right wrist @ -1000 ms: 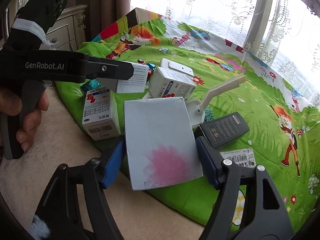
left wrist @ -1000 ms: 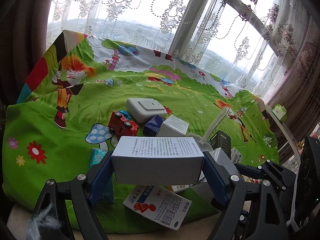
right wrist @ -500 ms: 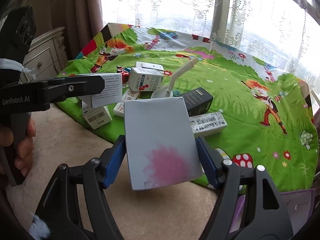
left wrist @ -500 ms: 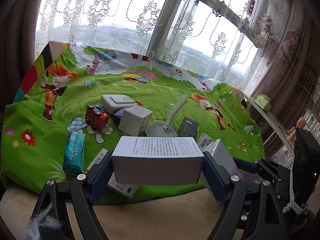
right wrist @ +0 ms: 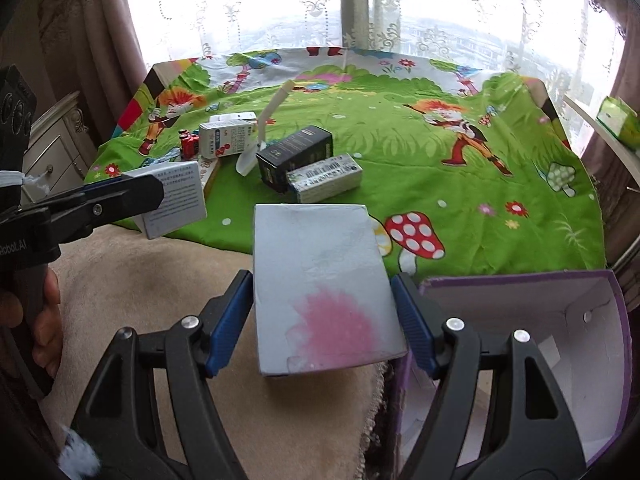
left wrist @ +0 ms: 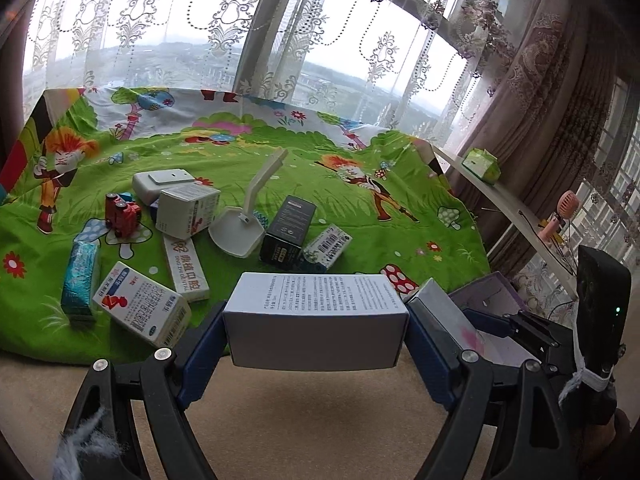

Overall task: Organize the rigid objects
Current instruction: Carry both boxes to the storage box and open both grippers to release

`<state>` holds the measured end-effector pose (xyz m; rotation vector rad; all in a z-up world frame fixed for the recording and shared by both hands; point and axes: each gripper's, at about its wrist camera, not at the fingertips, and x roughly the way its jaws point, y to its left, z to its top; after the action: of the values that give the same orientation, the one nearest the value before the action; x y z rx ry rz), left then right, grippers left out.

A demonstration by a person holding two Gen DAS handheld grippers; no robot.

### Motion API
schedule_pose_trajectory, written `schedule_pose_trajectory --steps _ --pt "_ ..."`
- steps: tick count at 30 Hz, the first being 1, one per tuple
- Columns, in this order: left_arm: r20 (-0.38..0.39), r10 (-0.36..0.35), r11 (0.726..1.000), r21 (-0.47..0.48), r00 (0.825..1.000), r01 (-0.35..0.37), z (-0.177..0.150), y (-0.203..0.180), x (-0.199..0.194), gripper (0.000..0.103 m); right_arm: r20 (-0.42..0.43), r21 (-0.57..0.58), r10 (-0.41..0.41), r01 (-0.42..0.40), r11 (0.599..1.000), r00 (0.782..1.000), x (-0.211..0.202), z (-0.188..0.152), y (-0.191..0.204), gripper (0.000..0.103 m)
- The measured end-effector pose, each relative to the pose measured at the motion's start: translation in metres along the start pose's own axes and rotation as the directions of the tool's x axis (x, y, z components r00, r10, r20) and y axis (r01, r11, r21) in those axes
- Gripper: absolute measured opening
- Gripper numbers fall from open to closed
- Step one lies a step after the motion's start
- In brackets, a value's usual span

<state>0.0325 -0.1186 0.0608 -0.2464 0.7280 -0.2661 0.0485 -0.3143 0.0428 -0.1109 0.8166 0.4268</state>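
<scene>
A white box (left wrist: 316, 320) is clamped in the left tool (left wrist: 316, 332), a pink-stained box (right wrist: 324, 292) in the right tool (right wrist: 322, 320), both held clear of the bed, probably for dropping into the open carton (right wrist: 560, 332) at four o'clock

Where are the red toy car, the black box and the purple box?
red toy car (left wrist: 122, 214): left wrist view, its body.
black box (right wrist: 296, 152): right wrist view, its top face.
purple box (right wrist: 560, 320): right wrist view, its white inside wall.

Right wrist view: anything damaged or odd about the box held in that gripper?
Yes. The white box clamped in the right gripper carries a blotchy pink stain on its near end, and its upper face looks wrinkled, as if once wet.
</scene>
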Motion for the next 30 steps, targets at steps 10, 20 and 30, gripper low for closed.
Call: schedule_pose_trajectory --steps 10,20,30 --pt "-0.084 -0.076 0.989 0.12 0.994 0.086 -0.004 -0.052 0.016 0.086 0.002 0.126 -0.06 0.06 0.99 0.998 -0.038 -0.025 -0.047 0.074" --pt "-0.151 -0.152 0.945 0.267 0.977 0.188 -0.005 -0.112 0.028 0.086 0.033 0.224 -0.153 0.142 0.964 0.988 -0.074 -0.032 -0.093 0.074" --pt "-0.217 -0.219 0.905 0.32 0.951 0.281 -0.013 -0.157 0.044 0.086 0.032 0.267 -0.241 0.224 0.937 0.97 -0.091 -0.038 -0.125 0.074"
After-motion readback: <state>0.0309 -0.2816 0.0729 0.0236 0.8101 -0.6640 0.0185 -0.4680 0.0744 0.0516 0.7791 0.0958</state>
